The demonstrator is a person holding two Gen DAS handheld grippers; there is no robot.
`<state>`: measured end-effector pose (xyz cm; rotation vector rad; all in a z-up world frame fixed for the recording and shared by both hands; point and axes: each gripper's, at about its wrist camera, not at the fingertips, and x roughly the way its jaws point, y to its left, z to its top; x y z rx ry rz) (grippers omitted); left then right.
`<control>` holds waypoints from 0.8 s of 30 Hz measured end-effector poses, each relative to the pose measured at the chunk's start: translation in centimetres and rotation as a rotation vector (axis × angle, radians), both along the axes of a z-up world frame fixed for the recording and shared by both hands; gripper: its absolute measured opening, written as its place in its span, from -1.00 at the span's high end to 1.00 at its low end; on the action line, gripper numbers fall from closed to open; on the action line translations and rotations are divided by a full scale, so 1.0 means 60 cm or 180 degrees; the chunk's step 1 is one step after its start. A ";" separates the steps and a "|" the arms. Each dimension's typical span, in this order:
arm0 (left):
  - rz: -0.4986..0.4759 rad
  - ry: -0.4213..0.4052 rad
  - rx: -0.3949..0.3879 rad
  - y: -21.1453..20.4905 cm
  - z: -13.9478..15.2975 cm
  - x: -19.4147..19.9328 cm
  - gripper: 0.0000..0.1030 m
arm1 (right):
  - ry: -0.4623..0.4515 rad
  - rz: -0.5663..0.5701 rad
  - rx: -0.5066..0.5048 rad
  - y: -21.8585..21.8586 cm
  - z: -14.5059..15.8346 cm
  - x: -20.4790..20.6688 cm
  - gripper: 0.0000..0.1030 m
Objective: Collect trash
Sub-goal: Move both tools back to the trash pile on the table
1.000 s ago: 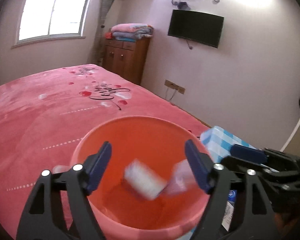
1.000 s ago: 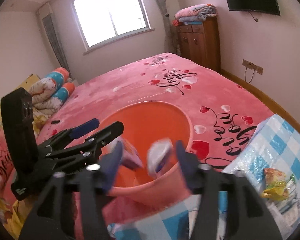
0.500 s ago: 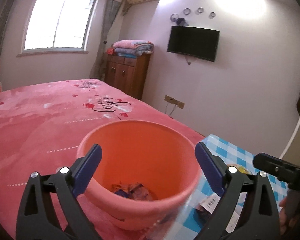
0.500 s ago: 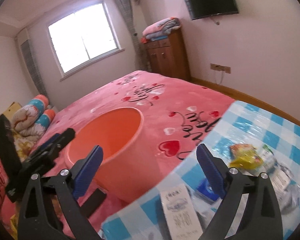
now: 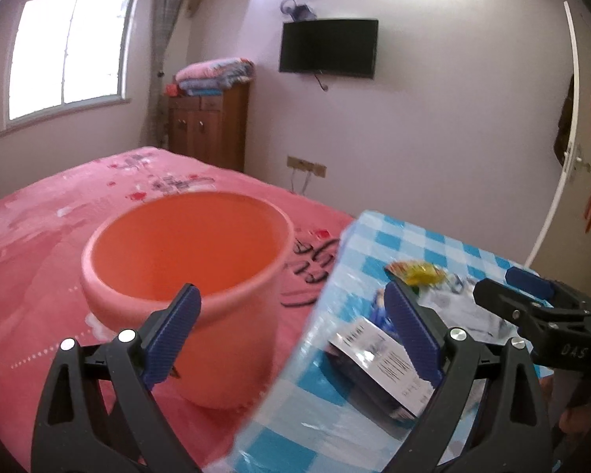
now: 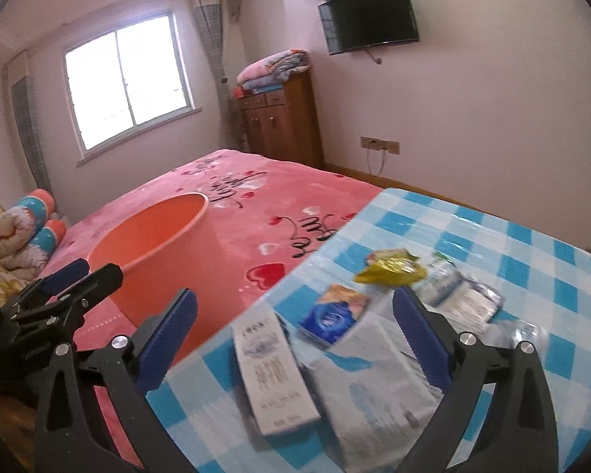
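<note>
**Both claws wide and empty**

The bucket stands on the pink bed. The left claw gapes, holding nothing. The right claw, its jaws just opened further, hangs empty over wrappers on the checked table.

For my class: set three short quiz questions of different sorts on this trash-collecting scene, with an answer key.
1. True or false: the right gripper is clamped on a wrapper.
2. Which stands on the pink bedspread? A) orange bucket B) television C) cabinet
3. Fill in: the yellow wrapper lies on the blue-and-white ______ cloth.

Key: 1 false, both it and the left gripper are open and empty. 2 A. 3 checked.
</note>
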<state>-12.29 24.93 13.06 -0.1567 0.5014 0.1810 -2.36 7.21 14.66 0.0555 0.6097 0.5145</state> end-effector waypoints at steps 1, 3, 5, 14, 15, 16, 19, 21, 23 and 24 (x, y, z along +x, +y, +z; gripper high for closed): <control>-0.0021 0.0041 -0.0004 -0.005 -0.003 0.002 -0.83 | 0.0004 -0.0025 -0.0001 -0.006 -0.002 -0.002 -0.90; -0.0096 0.0131 -0.0018 -0.018 -0.009 0.004 -0.83 | 0.0033 -0.0059 0.0041 -0.024 -0.009 -0.007 -0.90; -0.0183 0.0179 -0.0009 -0.033 -0.013 0.006 -0.83 | 0.0043 -0.0124 0.0053 -0.041 -0.014 -0.012 -0.90; -0.0430 0.0270 0.0103 -0.101 -0.023 -0.001 -0.83 | 0.0111 -0.0353 -0.0003 -0.105 -0.034 -0.033 -0.90; -0.0447 0.0283 0.0105 -0.107 -0.024 -0.001 -0.83 | 0.0106 -0.0376 -0.0019 -0.110 -0.035 -0.035 -0.90; -0.0466 0.0299 0.0095 -0.112 -0.024 -0.002 -0.83 | 0.0098 -0.0396 -0.0033 -0.115 -0.036 -0.038 -0.90; -0.0505 0.0330 0.0052 -0.123 -0.023 -0.003 -0.83 | 0.0113 -0.0439 -0.0063 -0.134 -0.041 -0.045 -0.90; -0.0532 0.0372 0.0021 -0.131 -0.025 -0.004 -0.83 | 0.0116 -0.0464 -0.0073 -0.142 -0.044 -0.048 -0.90; -0.0553 0.0418 -0.0007 -0.138 -0.027 -0.004 -0.83 | 0.0123 -0.0489 -0.0090 -0.151 -0.046 -0.050 -0.90; -0.0565 0.0440 -0.0019 -0.142 -0.029 -0.004 -0.83 | 0.0125 -0.0511 -0.0091 -0.156 -0.047 -0.050 -0.90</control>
